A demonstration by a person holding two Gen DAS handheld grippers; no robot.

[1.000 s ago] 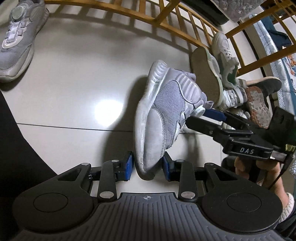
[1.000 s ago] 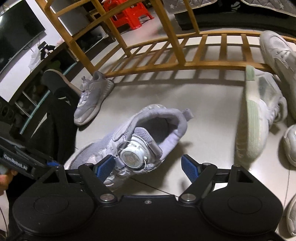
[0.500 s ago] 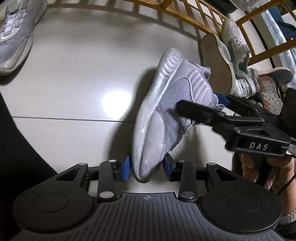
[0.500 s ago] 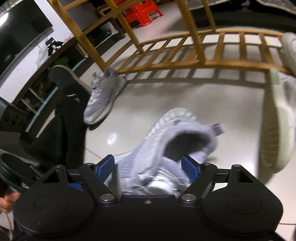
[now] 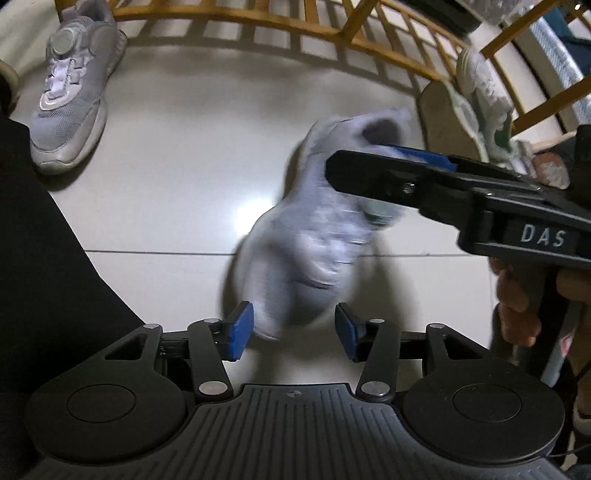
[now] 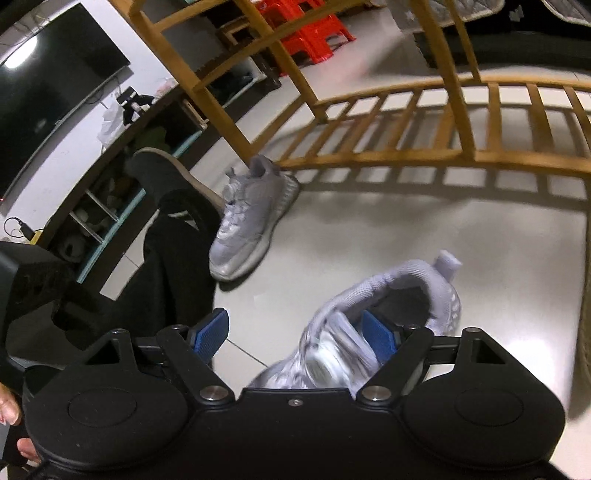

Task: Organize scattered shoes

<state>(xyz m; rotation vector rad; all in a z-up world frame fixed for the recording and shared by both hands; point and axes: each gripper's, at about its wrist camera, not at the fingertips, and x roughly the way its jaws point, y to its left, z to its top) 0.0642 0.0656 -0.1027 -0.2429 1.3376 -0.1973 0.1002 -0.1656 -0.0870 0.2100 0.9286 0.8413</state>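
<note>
A grey sneaker (image 5: 306, 236), blurred, sits on the pale tiled floor with its toe between my left gripper's (image 5: 293, 330) blue pads. The jaws are opening and the pads stand off the toe. My right gripper (image 6: 293, 338) is open over the same sneaker (image 6: 388, 306). Its right pad (image 6: 376, 339) reaches into the shoe's mouth, and its left pad (image 6: 210, 336) hangs free beside the shoe. In the left wrist view the right gripper (image 5: 369, 158) crosses the heel end. The matching grey sneaker (image 5: 70, 92) (image 6: 251, 218) stands upright by the wooden rack.
A low wooden slatted rack (image 5: 295, 26) (image 6: 406, 122) curves along the far side. White-and-green sneakers (image 5: 480, 92) lean against it at right. A person's dark trouser leg (image 5: 37, 258) (image 6: 177, 266) fills the left. A red stool (image 6: 310, 29) stands behind the rack.
My left jaws have widened off the toe they held. The sneaker has turned from lying on its side toward upright. My right gripper has come over it, one pad now inside its mouth.
</note>
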